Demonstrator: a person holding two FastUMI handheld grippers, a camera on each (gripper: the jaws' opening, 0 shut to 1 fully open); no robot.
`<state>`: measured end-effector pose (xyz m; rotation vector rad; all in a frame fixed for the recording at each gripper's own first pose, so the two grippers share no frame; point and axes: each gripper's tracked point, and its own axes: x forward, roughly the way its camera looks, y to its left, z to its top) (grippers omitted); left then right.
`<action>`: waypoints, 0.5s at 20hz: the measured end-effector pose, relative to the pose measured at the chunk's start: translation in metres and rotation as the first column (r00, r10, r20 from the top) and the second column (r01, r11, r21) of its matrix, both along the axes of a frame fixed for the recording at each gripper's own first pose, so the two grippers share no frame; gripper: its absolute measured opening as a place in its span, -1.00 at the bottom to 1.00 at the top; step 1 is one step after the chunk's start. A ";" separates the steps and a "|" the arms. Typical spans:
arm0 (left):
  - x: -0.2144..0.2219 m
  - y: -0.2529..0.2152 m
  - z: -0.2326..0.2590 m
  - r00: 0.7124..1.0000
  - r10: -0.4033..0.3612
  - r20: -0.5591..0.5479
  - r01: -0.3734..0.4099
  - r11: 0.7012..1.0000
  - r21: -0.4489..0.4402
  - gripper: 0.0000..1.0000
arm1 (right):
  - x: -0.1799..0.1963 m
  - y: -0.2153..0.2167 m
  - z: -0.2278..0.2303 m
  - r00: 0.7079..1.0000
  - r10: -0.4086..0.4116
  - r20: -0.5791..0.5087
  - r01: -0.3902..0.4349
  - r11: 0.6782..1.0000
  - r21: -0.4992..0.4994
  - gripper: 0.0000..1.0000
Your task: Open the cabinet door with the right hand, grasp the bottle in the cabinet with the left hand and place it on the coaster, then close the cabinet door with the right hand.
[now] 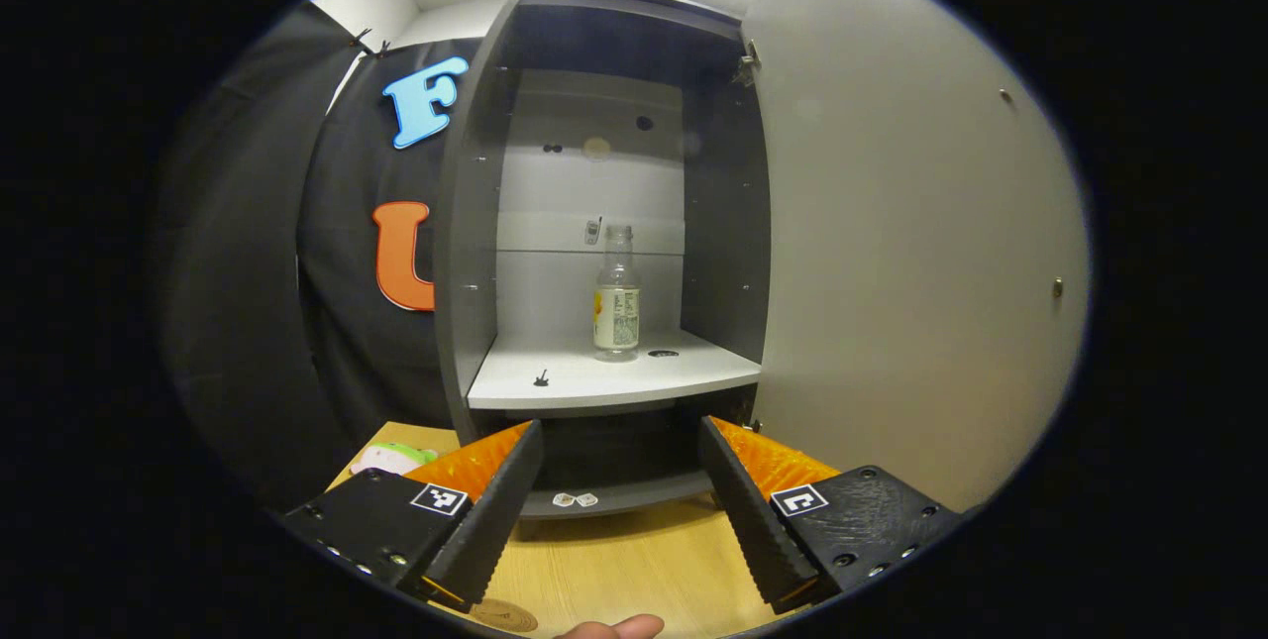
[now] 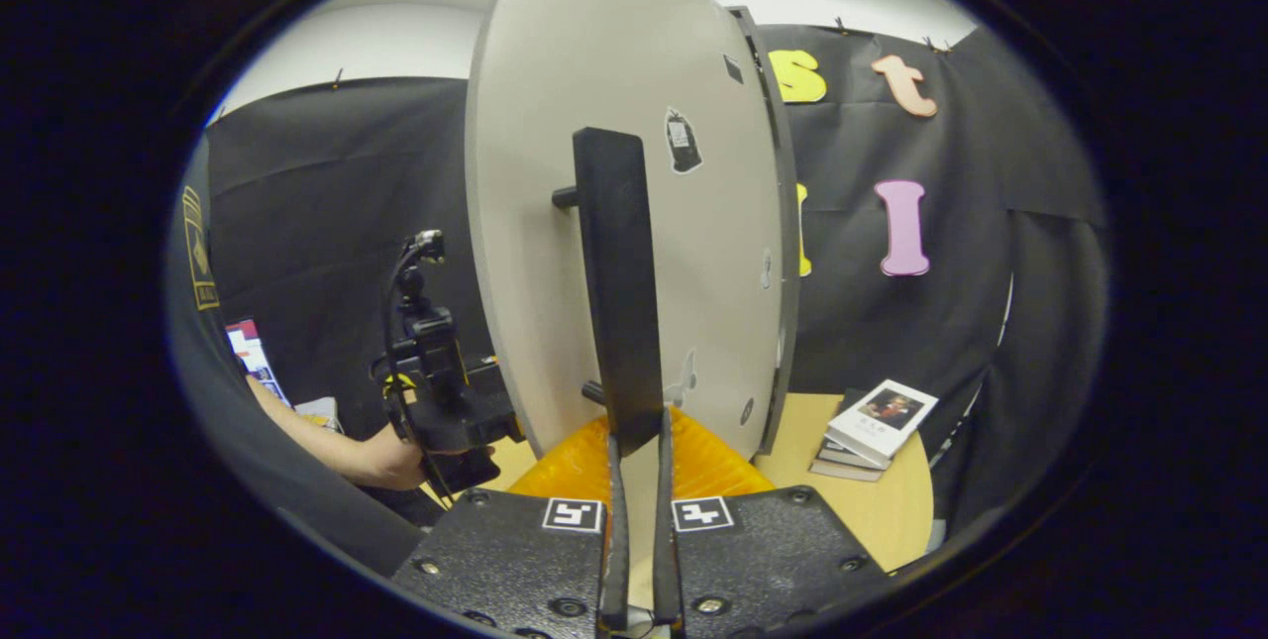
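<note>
Door (image 1: 892, 253) swung open. Bottle (image 1: 616, 294) upright on the cabinet (image 1: 466, 253) shelf (image 1: 594, 379), toward the back, nothing between it and the left tongs (image 1: 619, 505). Left tongs spread wide, empty, level with the shelf front above the worktop (image 1: 634, 570); coaster (image 1: 503, 614) edge just below them. Small green toy (image 1: 394, 458) on worktop to the left. Right tongs (image 2: 636, 480) closed on the door handle (image 2: 616, 282), both fingers pressing its lower end. Books (image 2: 872, 429) stacked on worktop beyond the door.

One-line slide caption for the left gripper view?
Open left gripper faces the bottle standing on the shelf behind the open cabinet door.
</note>
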<state>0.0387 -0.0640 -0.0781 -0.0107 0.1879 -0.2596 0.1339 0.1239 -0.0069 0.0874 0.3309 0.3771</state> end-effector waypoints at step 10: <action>0.125 -0.024 -0.004 0.999 0.035 0.024 -0.035 0.999 0.011 0.90 | 0.003 -0.016 0.002 0.985 -0.170 0.011 0.170 0.985 0.018 -0.72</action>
